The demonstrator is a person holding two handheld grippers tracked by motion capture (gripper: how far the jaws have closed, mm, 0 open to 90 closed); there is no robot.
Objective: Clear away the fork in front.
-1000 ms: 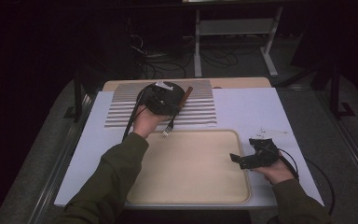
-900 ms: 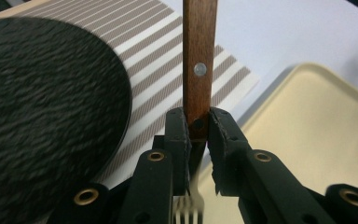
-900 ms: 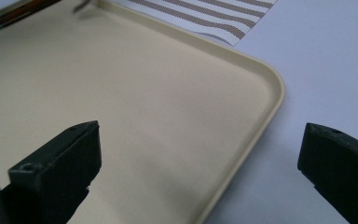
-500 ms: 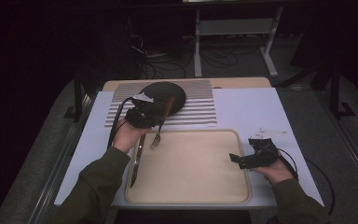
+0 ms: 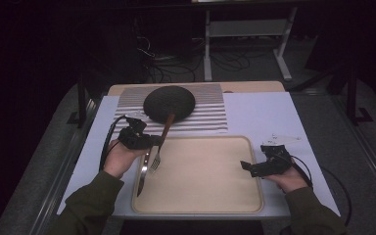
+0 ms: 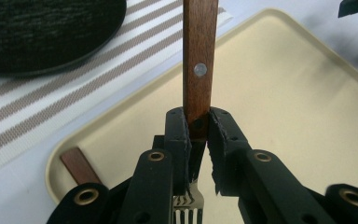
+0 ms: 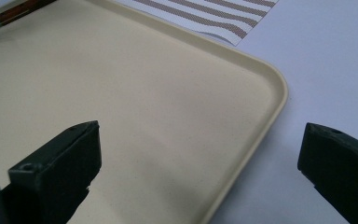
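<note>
The fork [image 6: 197, 70] is clamped by its wooden handle in the left gripper [image 5: 144, 141] and has been carried from the striped mat [image 5: 210, 117] to the tray's [image 5: 205, 205] left edge, beside the knife [image 5: 143, 174]. The right gripper [image 5: 254, 167] is held open at the tray's right edge. Setting the fork down appears to be next.

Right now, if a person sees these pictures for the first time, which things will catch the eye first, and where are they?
First the fork with a wooden handle, clamped in the left tongs over the left edge of the beige tray. Next the dark round plate on the striped mat behind the tray. The right tongs stand wide open at the tray's right edge, and a knife lies inside the tray's left side.
</note>
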